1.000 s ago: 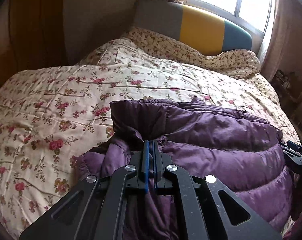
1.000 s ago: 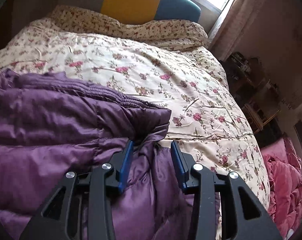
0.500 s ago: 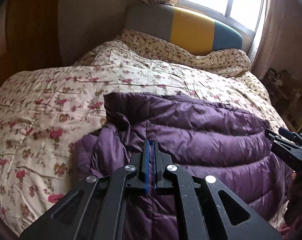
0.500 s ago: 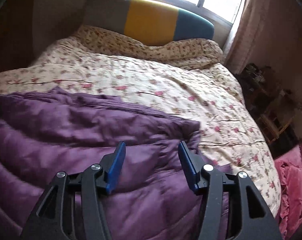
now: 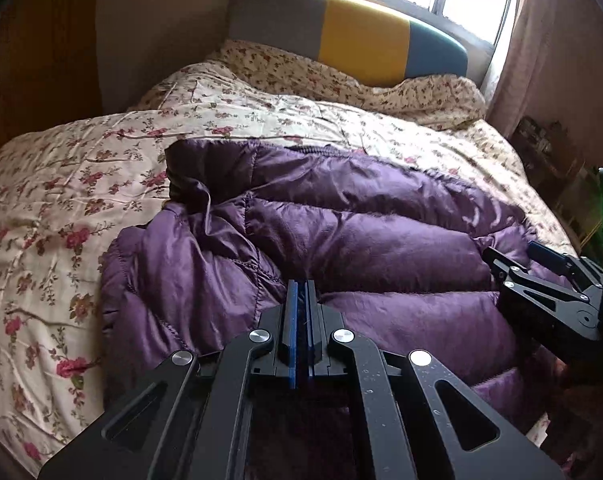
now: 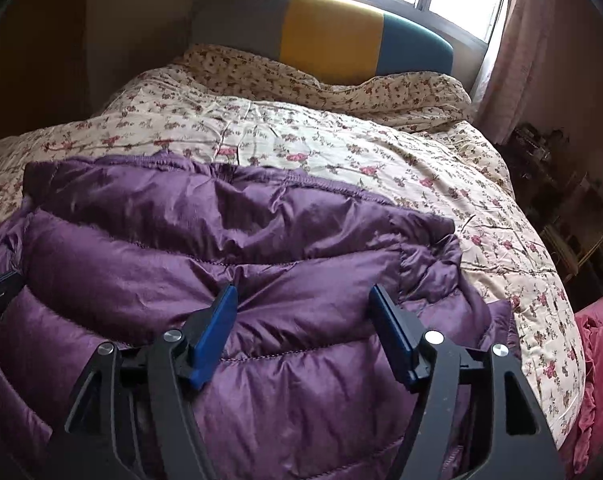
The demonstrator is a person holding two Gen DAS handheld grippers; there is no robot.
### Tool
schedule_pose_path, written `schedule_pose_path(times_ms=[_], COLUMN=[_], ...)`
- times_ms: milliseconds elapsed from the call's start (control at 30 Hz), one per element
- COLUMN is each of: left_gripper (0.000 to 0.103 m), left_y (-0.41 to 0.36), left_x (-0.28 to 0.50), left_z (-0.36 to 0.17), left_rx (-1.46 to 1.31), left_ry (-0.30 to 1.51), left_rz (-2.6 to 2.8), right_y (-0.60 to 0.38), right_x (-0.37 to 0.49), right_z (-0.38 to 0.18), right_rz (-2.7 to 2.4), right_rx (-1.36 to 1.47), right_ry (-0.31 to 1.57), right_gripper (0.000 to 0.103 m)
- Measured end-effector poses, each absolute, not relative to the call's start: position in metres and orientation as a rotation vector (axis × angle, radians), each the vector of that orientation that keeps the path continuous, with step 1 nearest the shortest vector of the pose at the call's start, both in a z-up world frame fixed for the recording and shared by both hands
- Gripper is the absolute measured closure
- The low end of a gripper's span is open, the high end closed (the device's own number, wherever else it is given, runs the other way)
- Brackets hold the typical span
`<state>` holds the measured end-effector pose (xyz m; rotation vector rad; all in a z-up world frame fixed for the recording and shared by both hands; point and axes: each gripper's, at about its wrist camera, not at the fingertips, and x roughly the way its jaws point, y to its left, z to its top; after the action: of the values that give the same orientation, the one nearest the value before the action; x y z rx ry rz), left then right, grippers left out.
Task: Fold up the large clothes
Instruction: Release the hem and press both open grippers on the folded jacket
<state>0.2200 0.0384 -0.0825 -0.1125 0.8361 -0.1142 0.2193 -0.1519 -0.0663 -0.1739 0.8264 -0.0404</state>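
Note:
A purple quilted down jacket (image 5: 361, 236) lies folded across the near part of a bed; it also shows in the right wrist view (image 6: 229, 248). My left gripper (image 5: 301, 296) is shut, its blue pads pressed together above the jacket's near left part; no cloth shows between the tips. My right gripper (image 6: 303, 300) is open and empty, held just above the jacket's near right part. It also shows at the right edge of the left wrist view (image 5: 541, 280).
The bed has a cream floral quilt (image 5: 61, 208) and a grey, yellow and teal headboard (image 5: 357, 36) under a bright window. A pink-red cloth heap (image 6: 597, 360) lies off the bed's right side. Dark furniture (image 6: 561, 184) stands at the right wall.
Both grippers pulled back toward me from the jacket. The left gripper no longer grips the bunched cloth it held; the right gripper opened wider. The jacket now lies flatter.

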Motion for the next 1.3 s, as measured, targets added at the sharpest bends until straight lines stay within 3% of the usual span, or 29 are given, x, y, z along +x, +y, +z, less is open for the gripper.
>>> schedule_pose_path(times_ms=[33, 100, 167, 933, 1300], left_gripper=[0.087, 0.042, 0.008, 0.007, 0.008], left_y=[0.038, 0.038, 0.038, 0.041, 0.043], left_x=[0.222, 0.223, 0.225, 0.243, 0.226], left_z=[-0.084, -0.086, -0.087, -0.116, -0.098], left_rx=[-0.108, -0.111, -0.123, -0.152, -0.143], left_ry=[0.837, 0.823, 0.824, 0.811, 0.802], left_rz=[-0.106, -0.109, -0.099, -0.189, -0.153], right_y=[-0.152, -0.151, -0.15, -0.144, -0.142], right_x=[0.22, 0.221, 0.223, 0.232, 0.23], right_z=[-0.069, -0.075, -0.08, -0.111, -0.105], right_rz=[-0.041, -0.041, -0.044, -0.069, -0.075], right_rx=[-0.177, -0.181, -0.187, -0.214, -0.227], right_ry=[0.83, 0.834, 0.838, 0.823, 0.821], right_gripper=[0.033, 0.032, 0.03, 0.03, 0.03])
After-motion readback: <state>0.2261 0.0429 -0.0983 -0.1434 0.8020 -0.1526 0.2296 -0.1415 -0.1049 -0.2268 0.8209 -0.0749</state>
